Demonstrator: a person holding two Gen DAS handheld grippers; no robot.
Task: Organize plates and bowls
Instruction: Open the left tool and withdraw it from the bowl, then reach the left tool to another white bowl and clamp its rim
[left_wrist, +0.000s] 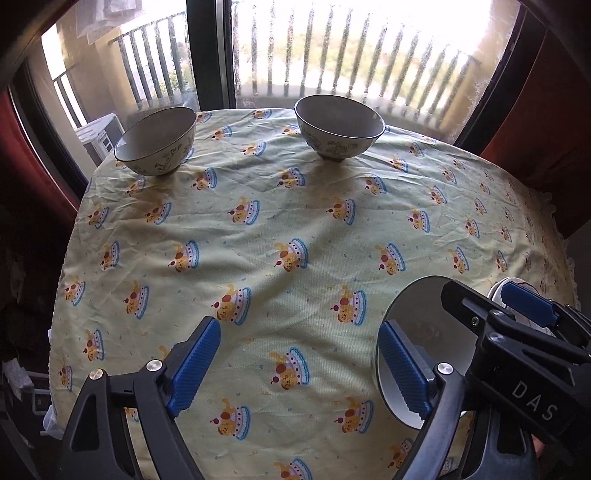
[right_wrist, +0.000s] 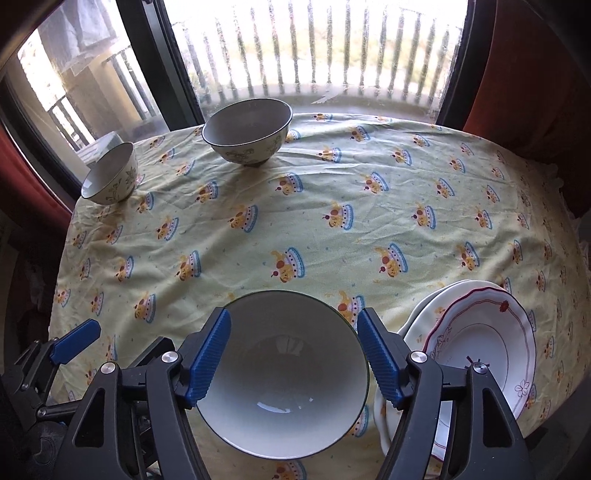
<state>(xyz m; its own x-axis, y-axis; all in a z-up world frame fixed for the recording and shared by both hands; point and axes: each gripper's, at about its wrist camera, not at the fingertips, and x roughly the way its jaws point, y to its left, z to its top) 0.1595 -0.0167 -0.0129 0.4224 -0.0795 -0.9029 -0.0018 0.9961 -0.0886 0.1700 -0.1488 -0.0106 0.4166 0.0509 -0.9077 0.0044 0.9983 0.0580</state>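
White bowl (right_wrist: 284, 373) sits on tabletop (right_wrist: 332, 236) beside stacked plates (right_wrist: 491, 350), set down; right tongs (right_wrist: 293, 358) spread around it, not pinching. Left tongs (left_wrist: 299, 365) spread, empty. Two patterned bowls (right_wrist: 247, 129) far off, unstacked: judged about half done.

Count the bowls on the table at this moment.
3. Near bowl sits below the open right tongs, beside the stacked plates. Middle bowl stands at the far edge by the window. Left bowl is at the far left corner. None appears hidden.
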